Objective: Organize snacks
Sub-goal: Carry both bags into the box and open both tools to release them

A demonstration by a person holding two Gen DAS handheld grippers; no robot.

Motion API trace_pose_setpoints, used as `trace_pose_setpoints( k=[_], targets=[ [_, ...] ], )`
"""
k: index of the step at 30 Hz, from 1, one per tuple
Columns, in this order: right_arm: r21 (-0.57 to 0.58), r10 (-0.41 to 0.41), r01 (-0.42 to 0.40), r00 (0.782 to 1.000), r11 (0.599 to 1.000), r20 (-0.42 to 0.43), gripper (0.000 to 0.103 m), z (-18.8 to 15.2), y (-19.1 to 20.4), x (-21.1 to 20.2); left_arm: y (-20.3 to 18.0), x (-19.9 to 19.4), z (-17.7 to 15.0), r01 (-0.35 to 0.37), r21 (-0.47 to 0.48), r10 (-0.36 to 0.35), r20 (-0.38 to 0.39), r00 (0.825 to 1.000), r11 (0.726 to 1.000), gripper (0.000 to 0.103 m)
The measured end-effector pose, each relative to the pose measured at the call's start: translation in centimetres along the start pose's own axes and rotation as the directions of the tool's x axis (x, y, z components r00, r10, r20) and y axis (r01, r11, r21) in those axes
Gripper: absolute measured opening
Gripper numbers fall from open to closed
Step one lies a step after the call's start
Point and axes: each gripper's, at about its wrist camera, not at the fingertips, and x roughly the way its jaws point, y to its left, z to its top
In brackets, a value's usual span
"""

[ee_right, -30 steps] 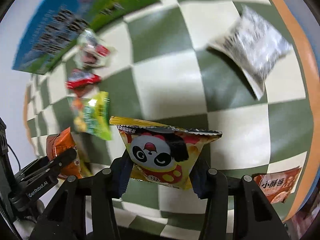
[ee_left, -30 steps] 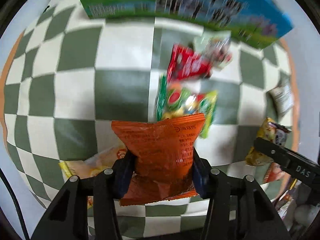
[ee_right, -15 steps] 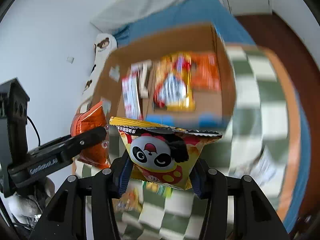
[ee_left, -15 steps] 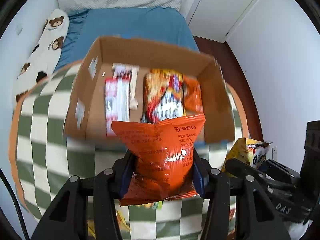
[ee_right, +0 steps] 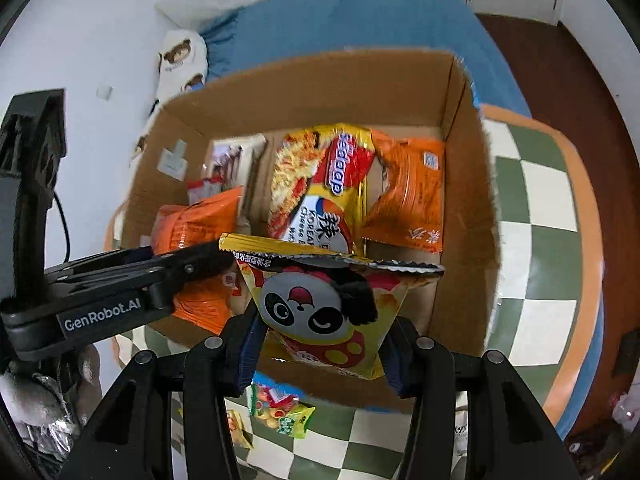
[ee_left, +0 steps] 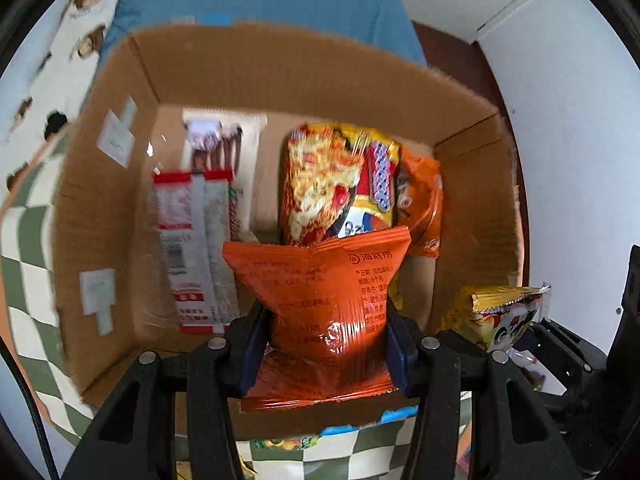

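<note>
Both grippers have swung up from the checkered table to the cardboard box (ee_left: pixel 472 216), which now looms closer. The orange packet (ee_left: pixel 324 312) and panda packet (ee_right: pixel 324 312) now hang over its opening, seemingly just inside the near rim.

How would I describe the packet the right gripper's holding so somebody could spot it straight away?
Find the open cardboard box on the checkered cloth. Just above its near edge, the right gripper clamps a yellow packet. Unlike the orange packets beside it, this one shows a winking cartoon panda face.
</note>
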Motion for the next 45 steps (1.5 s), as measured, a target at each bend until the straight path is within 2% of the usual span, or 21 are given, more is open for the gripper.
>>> trace_pose_setpoints(
  k=[3,5,6,7,8,10,18,21,26,29,34,41,45],
  targets=[
    [-0.002,0.014,-0.014,0.998,1.000,-0.060,0.054,0.1,-0.3,1.9,0.2,1.9,0.0,0.006,-0.009,-0.006,-0.063,0.998,1.000,0.048],
    [-0.014,0.007,-0.009,0.994,1.000,-0.111,0.060,0.1,-0.3,3.1,0.3,2.8,0.0,0.018,-0.021,-0.020,-0.097,0.995,1.000,0.050],
    [-0.024,-0.006,0.003,0.990,1.000,-0.139,0.075,0.0,-0.3,3.7,0.4,3.2,0.0,0.023,-0.031,-0.026,-0.116,0.993,0.999,0.052],
    [-0.030,-0.026,0.021,0.988,0.999,-0.154,0.090,0.0,-0.3,4.2,0.5,3.4,0.0,0.032,-0.035,-0.036,-0.122,0.992,0.999,0.059],
    [-0.035,-0.039,0.034,0.987,0.999,-0.157,0.094,-0.1,-0.3,4.3,0.5,3.5,0.0,0.034,-0.035,-0.038,-0.124,0.992,0.999,0.074],
    [-0.038,-0.061,0.056,0.985,0.998,-0.161,0.094,-0.2,-0.4,4.5,0.4,3.3,0.0,0.013,-0.019,-0.015,-0.108,0.994,1.000,0.087],
    [-0.010,-0.126,0.126,0.989,0.992,-0.081,0.094,-0.8,-0.5,3.1,1.2,0.5,-0.4,-0.111,-0.009,0.111,-0.001,0.994,0.994,0.087],
    [0.003,-0.156,0.156,0.987,0.988,-0.042,0.094,-0.9,-0.3,2.1,1.8,-0.9,-1.1,-0.133,-0.012,0.133,0.049,0.990,0.991,0.087],
    [0.022,-0.162,0.162,0.986,0.987,0.030,0.094,-1.9,-0.2,-0.1,2.2,-3.4,-2.9,-0.156,-0.018,0.157,0.150,0.976,0.988,0.087],
    [0.015,-0.202,0.202,0.974,0.979,0.101,0.094,-2.9,0.5,-1.4,2.3,-5.0,-4.5,-0.177,-0.016,0.176,0.226,0.958,0.984,0.087],
    [0.024,-0.224,0.224,0.952,0.974,0.208,0.094,-5.4,1.1,-3.8,1.9,-7.5,-7.6,-0.223,-0.004,0.211,0.347,0.914,0.975,0.087],
    [0.010,-0.247,0.260,0.904,0.965,0.349,0.094,-9.2,3.1,-7.7,1.1,-9.8,-11.6,-0.249,0.006,0.220,0.449,0.866,0.969,0.087],
    [0.015,-0.240,0.257,0.879,0.966,0.413,0.094,-11.3,4.2,-9.9,0.7,-11.4,-14.0,-0.248,0.008,0.212,0.490,0.846,0.969,0.087]
  ],
)
